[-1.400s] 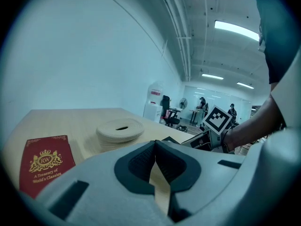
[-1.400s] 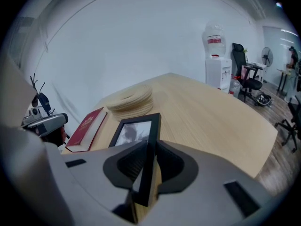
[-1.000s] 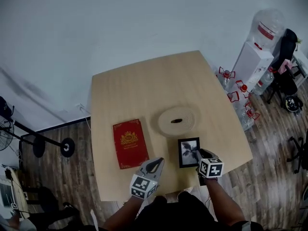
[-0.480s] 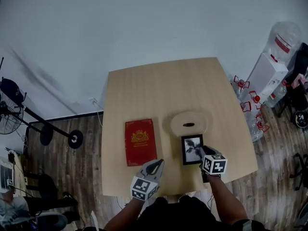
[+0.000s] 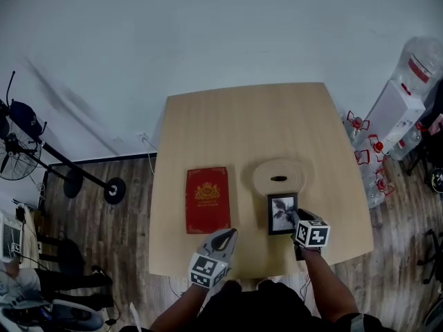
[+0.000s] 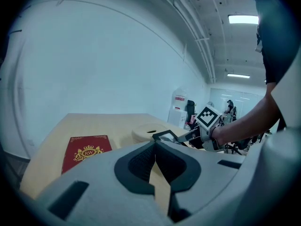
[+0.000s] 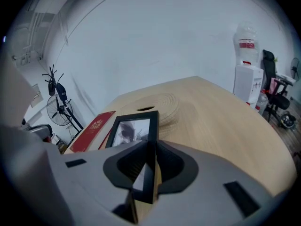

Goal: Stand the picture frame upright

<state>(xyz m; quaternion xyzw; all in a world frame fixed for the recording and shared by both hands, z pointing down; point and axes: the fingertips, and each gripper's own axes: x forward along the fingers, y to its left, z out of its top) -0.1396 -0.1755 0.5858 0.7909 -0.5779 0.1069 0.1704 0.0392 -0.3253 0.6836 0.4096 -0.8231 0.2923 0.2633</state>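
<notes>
Your right hand-held gripper (image 7: 149, 161) is clamped on the near edge of the picture frame (image 7: 131, 128), which sits at the front right of the bench (image 5: 242, 123), just beside a round woven mat (image 5: 278, 177). Your left hand-held gripper (image 6: 154, 147) hovers empty, jaws together, near a red book (image 5: 208, 199).

Soft, even light. In the left gripper view long white ceiling lamps (image 6: 243, 19) glare; corners are dark, bent.

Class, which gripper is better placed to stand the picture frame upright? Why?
Right: the right gripper grips the picture frame in its jaws; the left gripper is shut, empty, apart from it.
</notes>
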